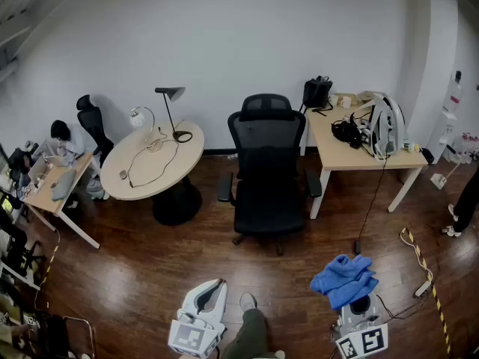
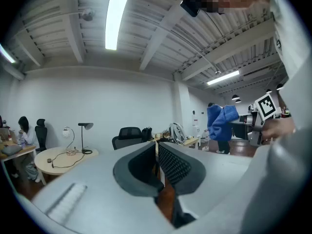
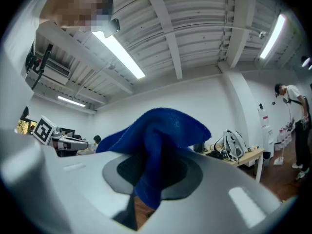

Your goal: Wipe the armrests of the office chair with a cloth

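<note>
- head view, left to right: what is noted?
- a round table (image 1: 183, 159) with a desk lamp (image 1: 174, 111) at far left. low in frame is the left gripper (image 1: 213, 290), well short of the office chair (image 1: 266, 178). the chair stands mid-floor, facing us, with one armrest (image 1: 224, 187) on the picture's left side and the other armrest (image 1: 313, 184) on its right. further right, the blue cloth (image 1: 343, 279) sits bunched on the nose of the right gripper (image 1: 358, 309), well apart from the chair. a desk (image 1: 352, 155) stands beyond it.
- state of the grippers?
- left gripper view: jaws closed flat against each other, nothing between them. right gripper view: jaws clamped on a fold of the cloth, the rest draped over and ahead of them.
- handling of the cloth?
- judged light, soft and limp. it will sag and fold wherever unsupported, and is unlikely to slip from textured pads. the present hold on a gathered fold looks sound, with loose material ahead to meet an armrest.
- and the armrests?
- they look like stiff dark pads. my judgement is that the chair may roll or swivel under pressure, so the empty left gripper could steady it.
- progress?
- wiping not begun. neither armrest is touched.
</note>
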A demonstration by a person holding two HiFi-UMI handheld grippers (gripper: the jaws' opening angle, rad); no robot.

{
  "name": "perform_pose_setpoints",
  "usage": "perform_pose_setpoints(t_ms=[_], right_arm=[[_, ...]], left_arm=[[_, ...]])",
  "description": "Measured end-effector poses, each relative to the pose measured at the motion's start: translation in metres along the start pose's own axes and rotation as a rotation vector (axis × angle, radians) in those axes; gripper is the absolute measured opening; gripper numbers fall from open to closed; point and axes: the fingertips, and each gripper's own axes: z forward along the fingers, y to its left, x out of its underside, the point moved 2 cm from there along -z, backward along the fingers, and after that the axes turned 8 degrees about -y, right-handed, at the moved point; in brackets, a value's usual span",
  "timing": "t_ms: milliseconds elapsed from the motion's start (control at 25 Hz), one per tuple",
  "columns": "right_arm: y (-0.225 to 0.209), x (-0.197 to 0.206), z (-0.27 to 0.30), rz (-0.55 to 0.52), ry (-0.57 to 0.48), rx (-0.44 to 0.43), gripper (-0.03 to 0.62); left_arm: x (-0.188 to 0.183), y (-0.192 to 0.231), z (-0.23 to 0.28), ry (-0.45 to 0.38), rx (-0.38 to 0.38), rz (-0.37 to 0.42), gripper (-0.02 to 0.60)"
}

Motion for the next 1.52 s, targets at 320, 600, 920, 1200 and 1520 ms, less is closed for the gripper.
perform_pose_setpoints(t_ms=[320,600,920,1200,1520], right_arm=[[-0.055,0.108,0.167,-0.024,-0.03,0.018,0.075],[-0.094,0.137,0.325,-0.047,-0.171,0.052,0.075],[-0.179,0.194,0.388,-0.024,-0.105,0.088,0.075],[-0.313,0.333,0.409,-0.033,-0.036,0.017,0.075],[-0.39,0.48,0.466,-0.02,0.022,0.064,0.075]], left_arm=[[0.062,0.131,0.15,-0.017,0.019,0.009,0.008],[0.098,0.244,0.279,-0.007,0.011,0.043,0.008],[0.137,0.256,0.405,0.019,0.045,0.054,0.008],[0.284,0.21,0.523,0.096,-0.07,0.042,0.021],[0.386,0.187,0.66,0.087,-0.086,-0.019,0.025]])
